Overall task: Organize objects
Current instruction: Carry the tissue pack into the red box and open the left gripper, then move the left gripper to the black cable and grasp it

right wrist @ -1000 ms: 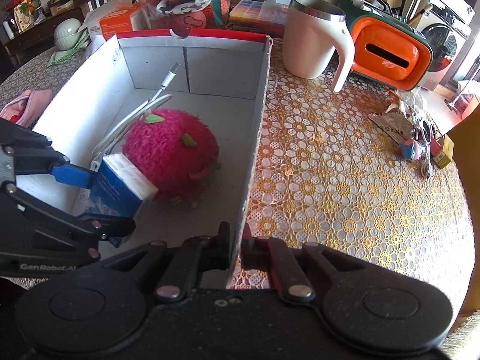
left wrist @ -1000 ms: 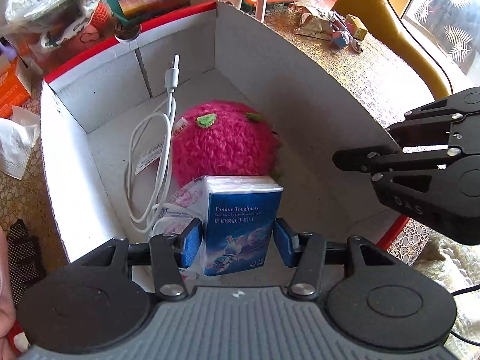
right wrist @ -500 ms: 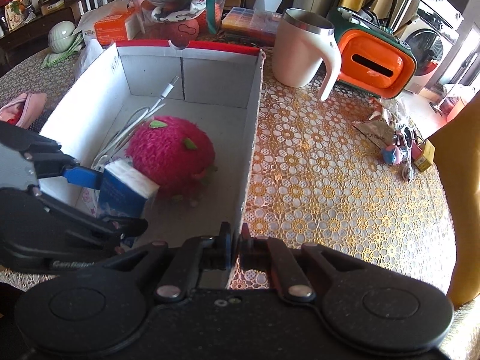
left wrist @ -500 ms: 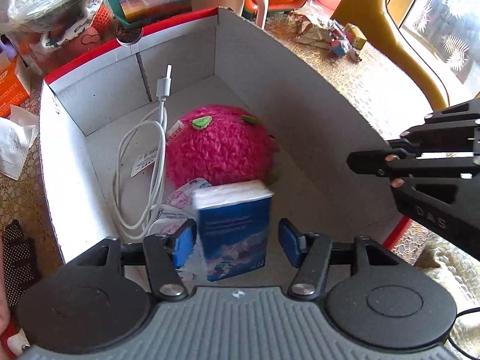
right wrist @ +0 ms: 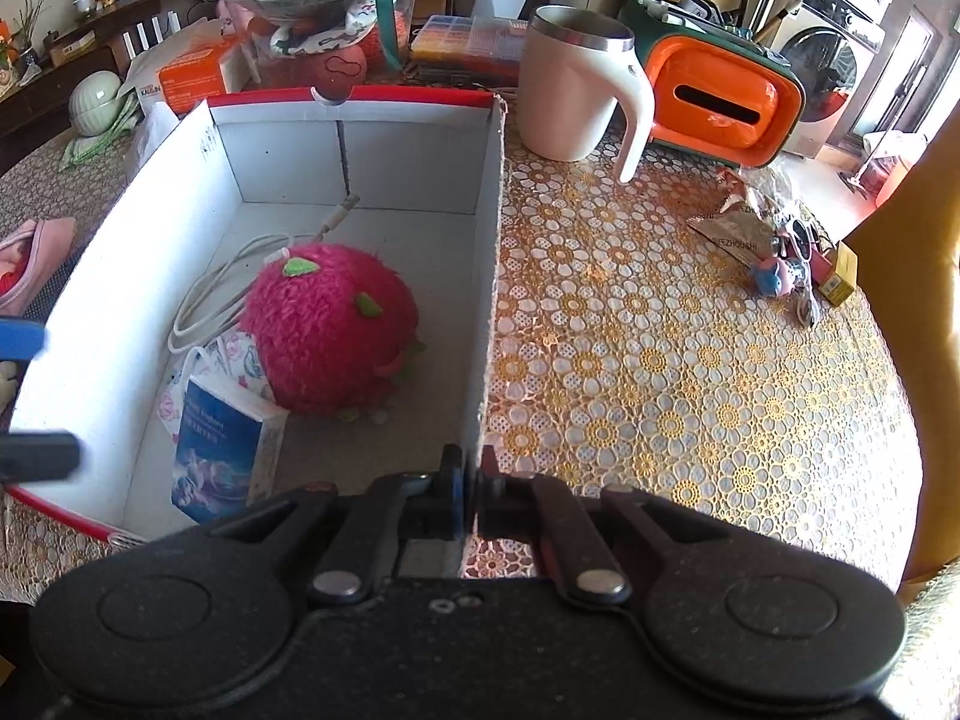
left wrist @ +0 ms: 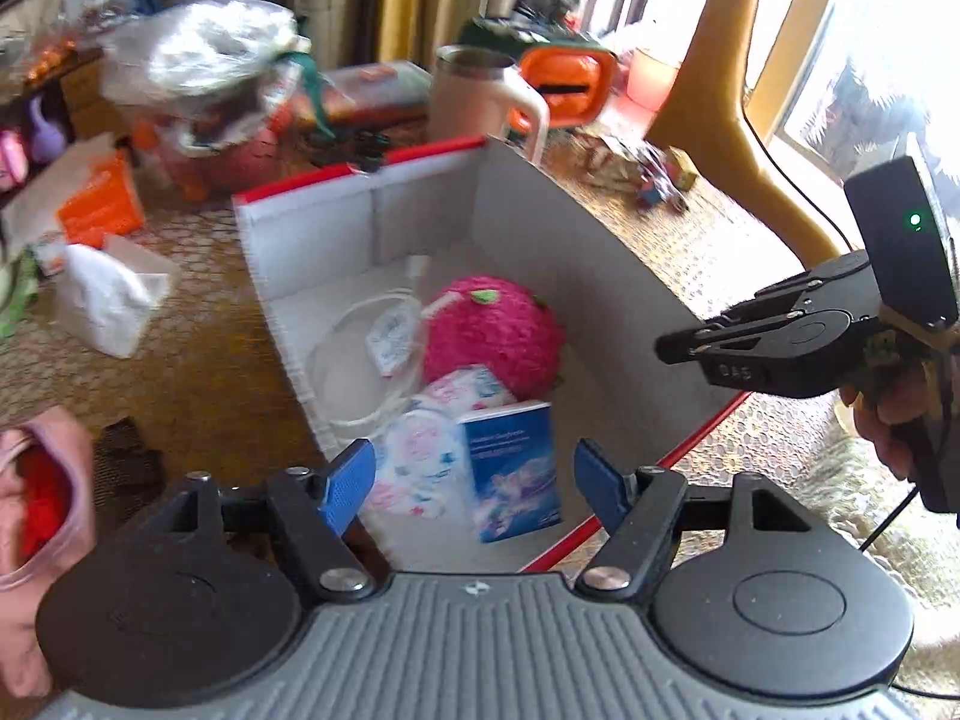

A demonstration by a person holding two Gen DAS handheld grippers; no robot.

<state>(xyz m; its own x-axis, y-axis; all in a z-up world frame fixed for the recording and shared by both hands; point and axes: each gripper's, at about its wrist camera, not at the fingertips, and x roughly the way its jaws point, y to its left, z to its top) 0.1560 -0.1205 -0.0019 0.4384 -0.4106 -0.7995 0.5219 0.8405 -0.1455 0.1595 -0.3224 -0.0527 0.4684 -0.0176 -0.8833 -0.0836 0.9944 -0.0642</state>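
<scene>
Beyond the released, just-widened left gripper [left wrist: 474,483], the tissue pack [left wrist: 516,471] rests inside the box [right wrist: 492,276]; right gripper [right wrist: 471,483] clenches its wall on the floral tablecloth [right wrist: 690,360].

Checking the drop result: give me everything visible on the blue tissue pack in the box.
The blue tissue pack is a small rectangular packet in glossy blue wrap with white lettering and a cartoon picture on its face, white tissue showing along one side. It lies tilted in the near corner of the white cardboard box, propped on a floral-printed packet, right beside the pink plush fruit. Neither gripper touches it: the left gripper is open above it.
</scene>
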